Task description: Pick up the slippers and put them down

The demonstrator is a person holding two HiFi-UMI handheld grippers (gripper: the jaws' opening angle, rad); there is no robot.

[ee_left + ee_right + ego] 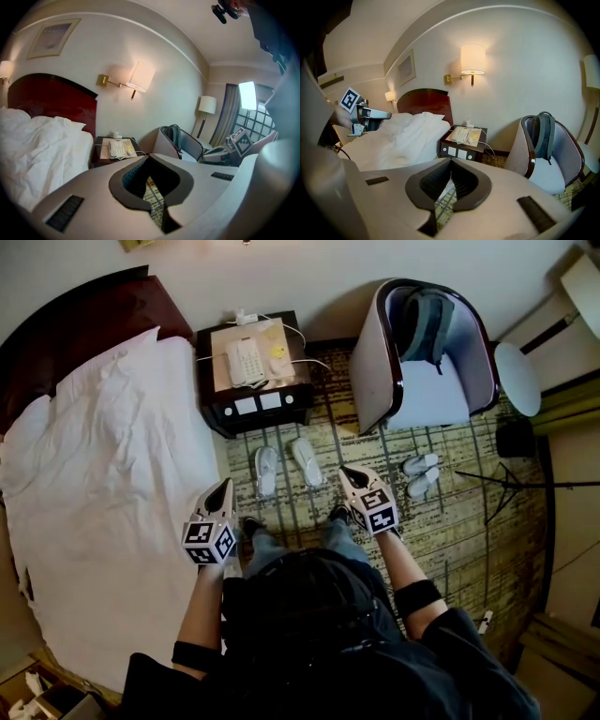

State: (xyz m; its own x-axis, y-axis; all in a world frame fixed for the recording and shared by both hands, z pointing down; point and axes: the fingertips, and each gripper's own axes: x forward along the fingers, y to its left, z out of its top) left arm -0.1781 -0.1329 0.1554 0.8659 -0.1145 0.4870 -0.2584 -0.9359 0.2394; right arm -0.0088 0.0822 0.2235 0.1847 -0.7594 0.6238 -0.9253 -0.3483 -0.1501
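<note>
A pair of white slippers lies on the patterned carpet in front of the nightstand, the left slipper (265, 470) beside the right slipper (307, 461). A second white pair (420, 472) lies by the armchair. My left gripper (226, 484) is raised over the carpet near the bed's edge, shut and empty. My right gripper (344, 470) hangs just right of the first pair, also shut and holding nothing. In the left gripper view the jaws (149, 157) meet at the tips with carpet showing behind. The right gripper view shows the same closed jaws (451, 161). No slipper appears in either gripper view.
A bed with white bedding (103, 474) fills the left. The dark nightstand (211, 399) carries a phone (246, 360). An armchair (375, 362) holds a grey backpack (427, 324). A round table (517, 379) and a black stand (506, 486) are at the right.
</note>
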